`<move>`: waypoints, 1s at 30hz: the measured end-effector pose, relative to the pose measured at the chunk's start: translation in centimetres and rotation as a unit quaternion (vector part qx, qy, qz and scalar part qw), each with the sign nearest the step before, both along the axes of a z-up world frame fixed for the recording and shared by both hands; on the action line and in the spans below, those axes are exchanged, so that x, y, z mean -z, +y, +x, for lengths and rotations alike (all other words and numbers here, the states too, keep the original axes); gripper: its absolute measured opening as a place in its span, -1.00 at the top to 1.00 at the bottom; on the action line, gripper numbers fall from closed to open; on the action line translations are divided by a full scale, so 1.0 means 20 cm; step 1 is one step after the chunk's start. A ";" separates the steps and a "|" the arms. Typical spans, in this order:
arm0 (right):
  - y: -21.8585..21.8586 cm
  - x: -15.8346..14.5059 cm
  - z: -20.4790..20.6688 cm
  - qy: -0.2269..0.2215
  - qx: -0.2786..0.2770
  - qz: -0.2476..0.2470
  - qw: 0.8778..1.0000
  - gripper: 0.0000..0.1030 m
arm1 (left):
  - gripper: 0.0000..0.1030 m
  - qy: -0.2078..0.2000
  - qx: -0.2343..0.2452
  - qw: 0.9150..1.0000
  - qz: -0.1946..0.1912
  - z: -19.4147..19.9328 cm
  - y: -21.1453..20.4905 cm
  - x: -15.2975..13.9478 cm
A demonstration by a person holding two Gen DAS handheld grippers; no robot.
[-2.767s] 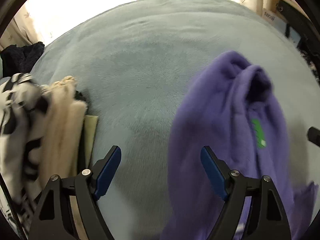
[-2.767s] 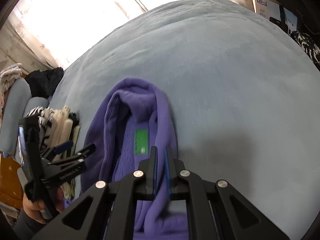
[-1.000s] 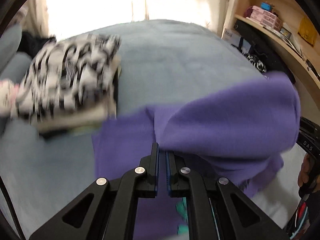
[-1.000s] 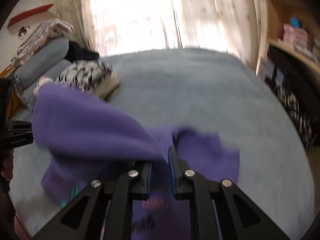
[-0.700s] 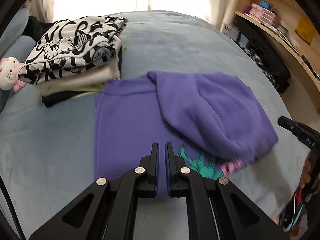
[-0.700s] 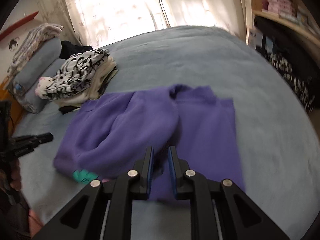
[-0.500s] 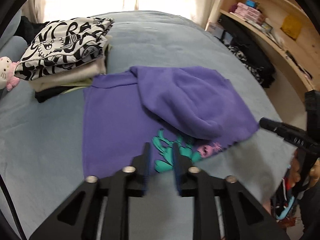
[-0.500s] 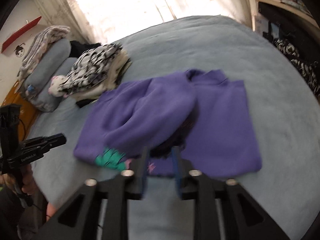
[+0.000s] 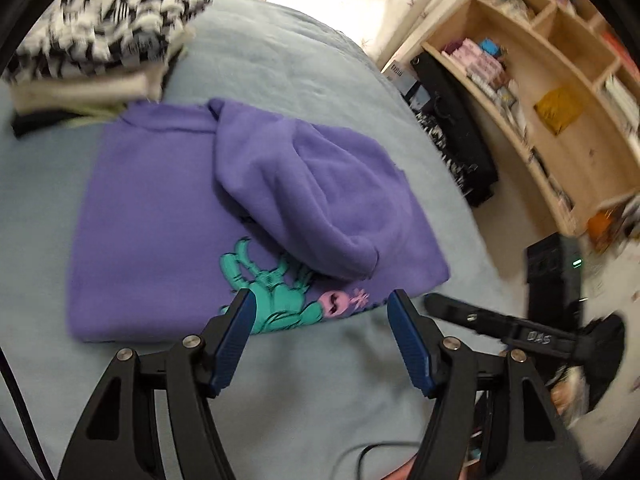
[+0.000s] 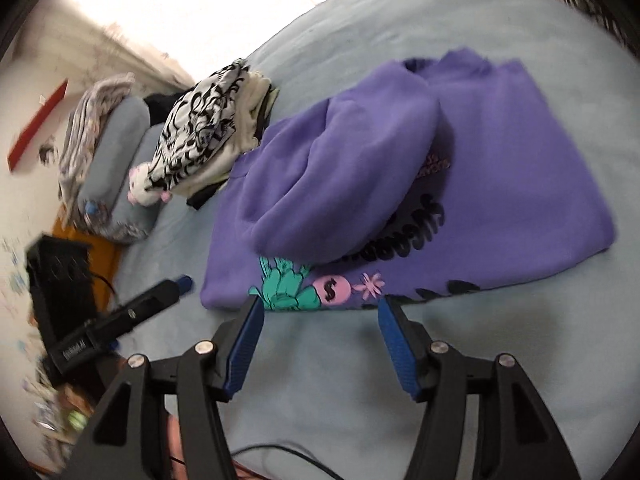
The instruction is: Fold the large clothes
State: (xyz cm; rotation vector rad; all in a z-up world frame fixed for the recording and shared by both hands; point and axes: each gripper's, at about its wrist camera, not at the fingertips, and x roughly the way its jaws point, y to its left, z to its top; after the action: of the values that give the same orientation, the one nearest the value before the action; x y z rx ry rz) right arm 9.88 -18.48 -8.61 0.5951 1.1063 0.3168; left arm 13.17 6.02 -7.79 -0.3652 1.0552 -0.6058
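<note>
A purple hoodie [image 9: 160,200] lies folded on the light blue bed [image 9: 300,380], its hood flopped over the printed front. The same hoodie [image 10: 520,180] fills the middle of the right wrist view. My left gripper [image 9: 320,304] hovers at the hoodie's near edge by the teal print; its jaws are opening and grip nothing. My right gripper [image 10: 320,306] hangs over the same edge, jaws also opening, nothing between the pads. Each gripper shows in the other's view: the right gripper [image 9: 500,328] low right, the left gripper [image 10: 176,286] low left.
A stack of folded clothes [image 9: 100,40] topped by a black-and-white print sits just beyond the hoodie. A plush toy [image 10: 144,192] and pillows [image 10: 116,152] lie at the bed's head. Wooden shelves [image 9: 560,100] and dark clothes [image 9: 452,132] stand past the bed's right side.
The hoodie dropped from both grippers and now lies flat with the hood over its front. Both grippers pulled back toward the near edge, tilted down, and their jaws went from shut to apart.
</note>
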 end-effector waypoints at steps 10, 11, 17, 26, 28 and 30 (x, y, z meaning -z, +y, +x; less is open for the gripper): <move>-0.05 0.20 0.29 0.017 0.027 0.098 0.995 -0.18 | -0.29 0.029 -0.013 0.993 -0.117 0.31 -0.08 0.31; -0.05 0.22 0.32 0.016 0.028 0.107 0.994 -0.18 | -0.29 0.030 -0.015 0.992 -0.120 0.34 -0.09 0.33; -0.03 0.17 0.43 -0.034 0.027 0.102 0.994 0.62 | 0.74 -0.004 -0.047 0.994 -0.095 0.43 -0.14 0.34; 0.00 0.16 0.37 -0.102 -0.001 0.071 0.992 0.67 | 0.82 -0.114 -0.078 0.990 -0.011 0.29 -0.20 0.16; -0.05 0.33 0.29 -0.050 0.018 0.075 0.996 0.67 | 0.84 -0.059 -0.071 0.996 0.012 0.27 -0.22 0.30; -0.09 0.40 0.20 -0.034 0.035 0.083 0.995 0.67 | 0.84 -0.028 -0.063 0.997 0.028 0.24 -0.25 0.41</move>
State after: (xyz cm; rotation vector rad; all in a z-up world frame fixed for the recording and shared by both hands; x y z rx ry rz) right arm 13.93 -20.26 -16.68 0.7637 0.9978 0.3671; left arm 17.91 1.00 -15.97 -0.3617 0.9864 -0.4705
